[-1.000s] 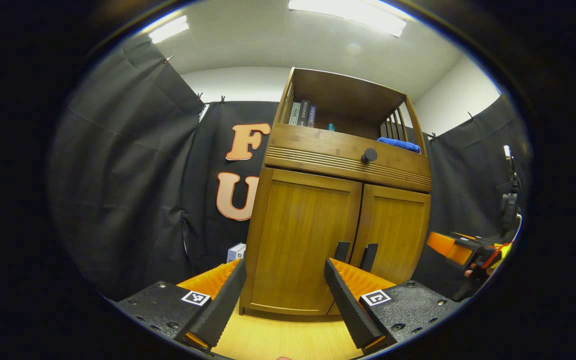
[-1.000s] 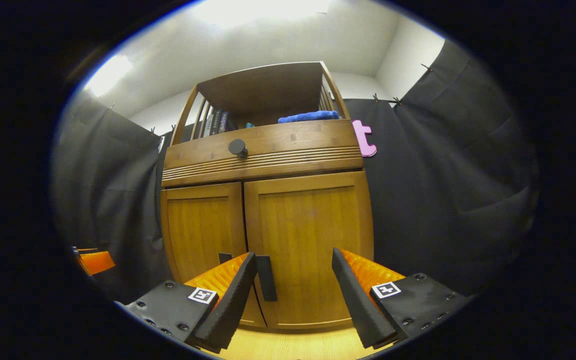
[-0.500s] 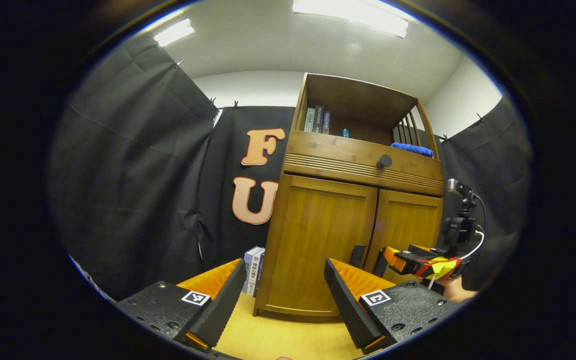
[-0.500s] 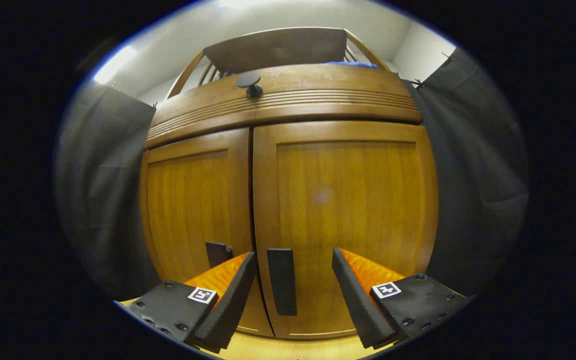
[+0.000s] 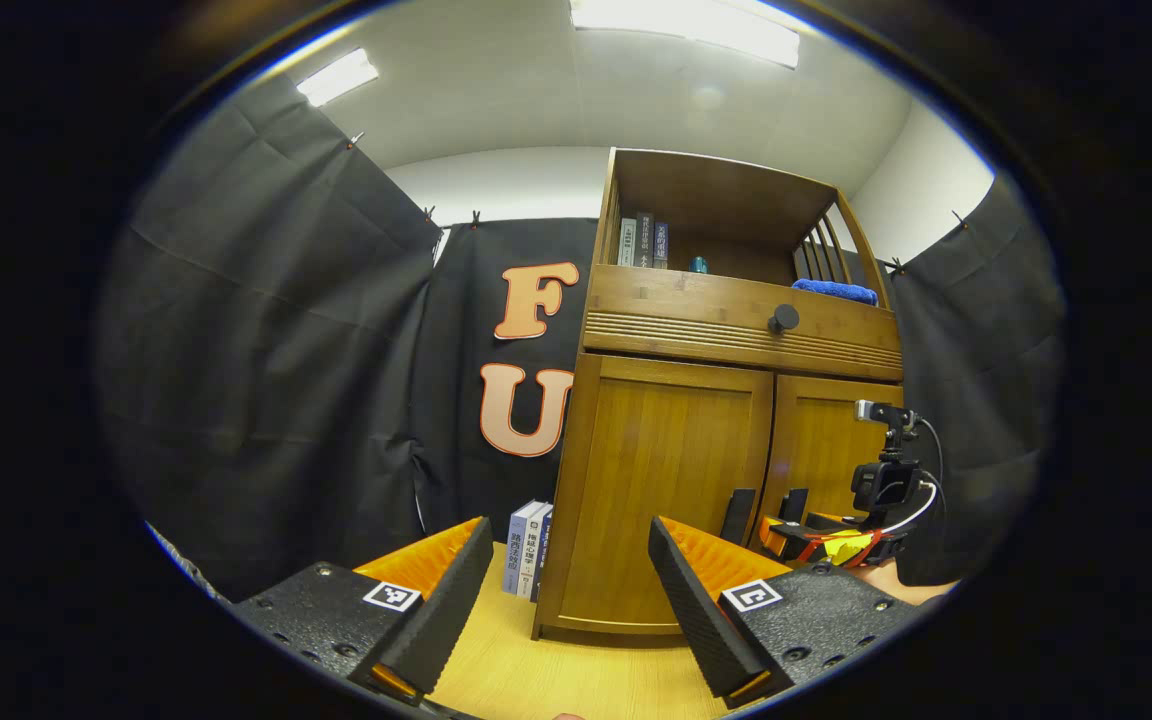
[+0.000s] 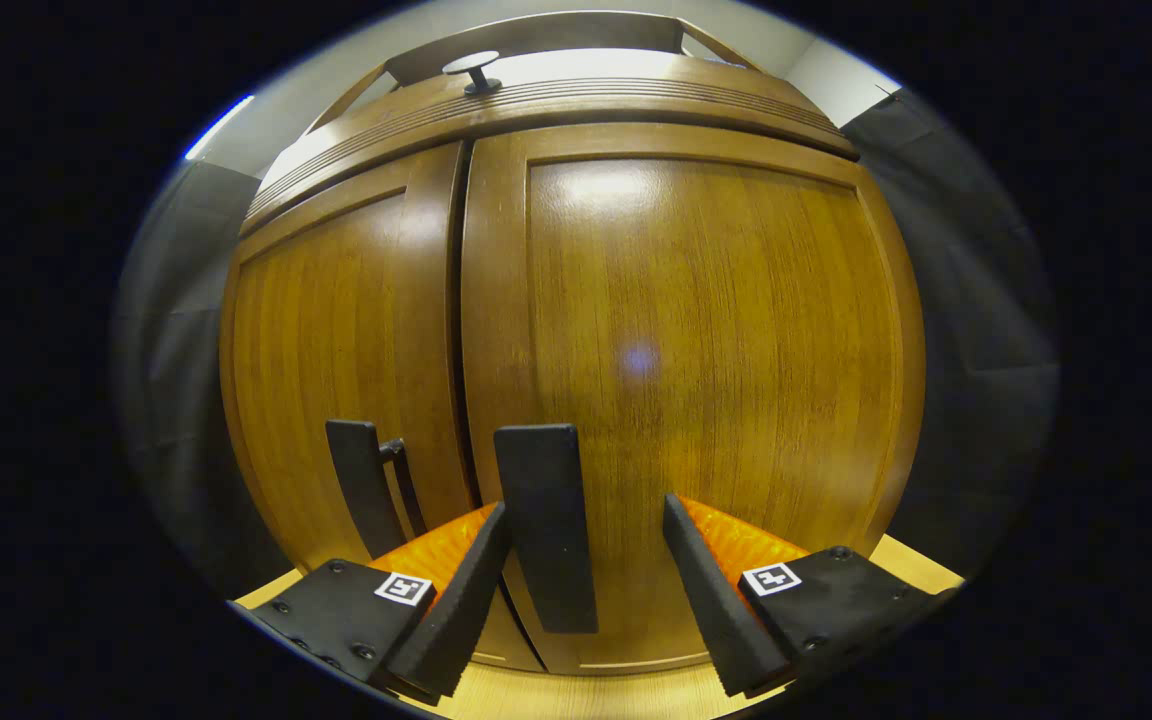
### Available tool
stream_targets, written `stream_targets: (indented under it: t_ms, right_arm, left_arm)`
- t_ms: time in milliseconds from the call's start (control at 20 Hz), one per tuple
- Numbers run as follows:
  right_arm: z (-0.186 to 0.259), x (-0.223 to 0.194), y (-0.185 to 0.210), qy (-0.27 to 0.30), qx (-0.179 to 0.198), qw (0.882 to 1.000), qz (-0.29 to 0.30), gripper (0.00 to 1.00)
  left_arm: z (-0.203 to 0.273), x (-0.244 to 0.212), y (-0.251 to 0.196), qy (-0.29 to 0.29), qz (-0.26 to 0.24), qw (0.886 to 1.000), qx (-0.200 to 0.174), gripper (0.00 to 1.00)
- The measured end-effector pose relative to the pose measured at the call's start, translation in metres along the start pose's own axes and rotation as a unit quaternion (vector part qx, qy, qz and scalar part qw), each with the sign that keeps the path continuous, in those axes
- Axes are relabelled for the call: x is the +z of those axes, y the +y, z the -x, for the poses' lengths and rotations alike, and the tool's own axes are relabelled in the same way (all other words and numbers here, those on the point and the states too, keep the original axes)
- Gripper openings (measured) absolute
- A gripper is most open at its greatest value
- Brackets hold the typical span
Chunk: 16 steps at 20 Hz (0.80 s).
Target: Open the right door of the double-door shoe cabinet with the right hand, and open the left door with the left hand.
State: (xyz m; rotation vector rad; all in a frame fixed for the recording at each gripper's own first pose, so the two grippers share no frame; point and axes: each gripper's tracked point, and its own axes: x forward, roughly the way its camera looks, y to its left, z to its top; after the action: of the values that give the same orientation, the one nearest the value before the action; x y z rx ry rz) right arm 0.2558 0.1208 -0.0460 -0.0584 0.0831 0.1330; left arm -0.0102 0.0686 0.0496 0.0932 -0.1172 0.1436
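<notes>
The shoe cabinet [image 5: 726, 440] sits on a light wood floor [image 5: 576, 680], with black cloth walls behind and to both sides. Both doors look closed. In the right gripper view the right door [image 6: 696, 400] takes up most of the picture, with the left door [image 6: 346, 380] squeezed in beside it and the seam running between them. Up top there's a drawer front with a round black knob [image 5: 783, 318], and above that an open shelf with a few books [image 5: 642, 243] and a blue cloth [image 5: 836, 291]; there's something small and teal next to the books, too tiny to make out.

Some more books [image 5: 528, 548] stand on the floor just beside the cabinet's left bottom corner, partly cut off by its side.

The right tongs [image 6: 576, 590] are spread wide, right up at the right door's black handle [image 6: 546, 525]. The handle stands between the two fingers, nearer the left one, and whether it's touching is hard to call. The left door's handle [image 6: 364, 485] is just off to the side.

The left tongs [image 5: 571, 600] are released too, gripping nothing, hanging well back from the cabinet. From there you can also see the right tongs [image 5: 821, 540] down by the door handles, with a bit of hand cut off at the edge.
</notes>
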Motion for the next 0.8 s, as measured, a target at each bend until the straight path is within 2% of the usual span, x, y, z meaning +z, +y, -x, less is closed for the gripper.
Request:
stream_targets:
  t_ms: [50,100,150,250,300,350,400,500,600,700,800]
  right_arm:
    - [0.001,0.002,-0.001,-0.006,0.0,1.0,0.008,0.97]
    - [0.0,0.001,0.0,-0.009,0.001,1.0,0.012,0.89]
    - [0.002,0.0,0.0,-0.009,0.001,1.0,0.011,0.97]
    - [0.001,0.0,-0.001,-0.009,0.003,1.0,0.006,0.94]
    - [0.001,0.001,0.0,-0.011,0.004,1.0,0.003,1.0]
    - [0.0,0.001,0.0,-0.013,0.005,1.0,0.001,0.91]
    - [-0.001,-0.001,0.001,-0.01,0.008,1.0,-0.004,0.97]
    - [0.0,-0.003,0.003,-0.006,0.011,1.0,-0.021,0.8]
    - [0.0,-0.007,0.008,0.002,0.021,0.999,-0.03,0.72]
    - [0.0,-0.007,0.011,0.002,0.027,0.999,-0.028,0.56]
    - [-0.001,-0.007,0.014,0.005,0.033,0.999,-0.023,0.42]
  left_arm:
    - [-0.002,-0.002,-0.001,0.002,0.002,1.0,-0.001,0.95]
    - [-0.003,-0.004,-0.003,0.004,0.004,1.0,-0.003,0.95]
    - [-0.003,-0.005,-0.004,0.006,0.005,1.0,-0.005,0.95]
    - [-0.005,-0.005,-0.005,0.006,0.007,1.0,-0.009,0.95]
    - [-0.006,-0.004,-0.006,0.006,0.007,1.0,-0.01,0.92]
    - [-0.006,-0.004,-0.006,0.005,0.006,1.0,-0.011,0.95]
    - [-0.007,-0.003,-0.006,0.004,0.006,1.0,-0.011,0.95]
    - [-0.005,-0.003,-0.007,0.004,0.005,1.0,-0.013,0.95]
    - [-0.002,-0.003,-0.005,0.005,0.003,1.0,-0.011,0.95]
    - [0.0,-0.002,-0.003,0.005,0.004,1.0,-0.009,0.92]
    - [0.003,-0.001,-0.001,0.005,0.003,1.0,-0.006,0.95]
